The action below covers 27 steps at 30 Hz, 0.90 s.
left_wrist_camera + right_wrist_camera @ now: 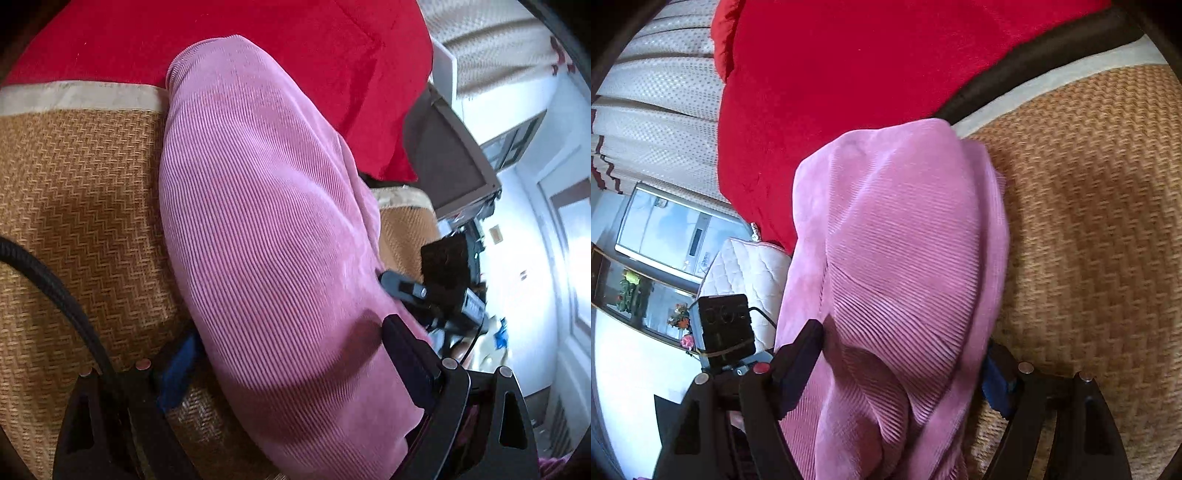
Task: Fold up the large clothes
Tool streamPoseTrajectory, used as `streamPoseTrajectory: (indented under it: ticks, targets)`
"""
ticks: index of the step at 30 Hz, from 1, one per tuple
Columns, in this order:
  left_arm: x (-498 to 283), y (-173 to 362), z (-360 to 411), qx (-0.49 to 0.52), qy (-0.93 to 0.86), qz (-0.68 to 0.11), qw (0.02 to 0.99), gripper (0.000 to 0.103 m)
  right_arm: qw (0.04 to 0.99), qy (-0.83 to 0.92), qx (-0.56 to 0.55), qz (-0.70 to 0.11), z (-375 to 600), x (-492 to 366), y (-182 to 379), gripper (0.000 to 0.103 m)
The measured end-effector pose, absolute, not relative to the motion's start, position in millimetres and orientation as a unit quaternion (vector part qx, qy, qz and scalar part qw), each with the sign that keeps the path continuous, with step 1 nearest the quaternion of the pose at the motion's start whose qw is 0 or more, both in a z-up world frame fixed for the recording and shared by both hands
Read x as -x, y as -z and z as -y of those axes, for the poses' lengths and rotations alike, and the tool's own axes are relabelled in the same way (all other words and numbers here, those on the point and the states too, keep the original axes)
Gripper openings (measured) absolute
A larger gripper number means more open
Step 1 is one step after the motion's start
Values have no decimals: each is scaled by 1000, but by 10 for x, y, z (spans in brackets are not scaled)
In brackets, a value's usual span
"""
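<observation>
In the left wrist view, a pink ribbed corduroy-like garment (266,221) runs as a long, folded band from the upper middle of the frame down to the lower right, lying on a tan woven herringbone mat (74,206) with a pale fabric border. A bright red blanket (258,48) fills the top of the frame behind it. The left hand-held gripper (288,354) stands with its jaws wide, one dark finger at the lower left beside a blue pad and the other at the lower right; the pink cloth passes between them, and the right finger seems to lie against its edge, though the blur makes it hard to say whether the pads actually press on it. A black cable (55,280) curves across the mat at the left. At the right edge of the cloth, the other gripper's black finger and body show against a bright room.

In the right wrist view, the same pink garment (897,258) hangs in the centre, its top end near the mat's pale border and the red blanket (849,74), its lower part bunched in folds at the bottom. The right hand-held gripper (905,369) is spread wide, a finger at each side of the cloth, the left one touching the fabric's edge and the right one just beside it over the woven mat (1089,240). A quilted white cushion (746,266) and curtains lie at the left.
</observation>
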<state>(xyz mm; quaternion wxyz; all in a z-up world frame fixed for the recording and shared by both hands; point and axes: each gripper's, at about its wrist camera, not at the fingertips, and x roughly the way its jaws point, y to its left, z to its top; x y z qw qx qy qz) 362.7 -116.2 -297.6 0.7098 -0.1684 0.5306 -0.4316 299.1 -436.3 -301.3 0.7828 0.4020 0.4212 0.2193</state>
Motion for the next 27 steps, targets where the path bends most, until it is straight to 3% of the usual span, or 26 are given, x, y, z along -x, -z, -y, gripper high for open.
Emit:
streamPoseTrajectory:
  ticks: [7, 11, 14, 27]
  targets:
    - [-3614, 2927, 1142, 172, 433, -510, 723, 86, 794, -223, -380, -419, 4140, -3020, 2925, 74]
    - [-3605, 2832, 1100, 168, 433, -496, 733, 73, 811, -224, -360, -403, 4063, -2950, 2748, 59]
    - [-3585, 2736, 1056, 165, 438, -483, 740, 69, 820, -234, -348, -390, 3999, -2896, 2591, 55]
    - [-3348, 2371, 730, 143, 418, -450, 776, 68, 831, -276, -311, -369, 3481, -2709, 2312, 53]
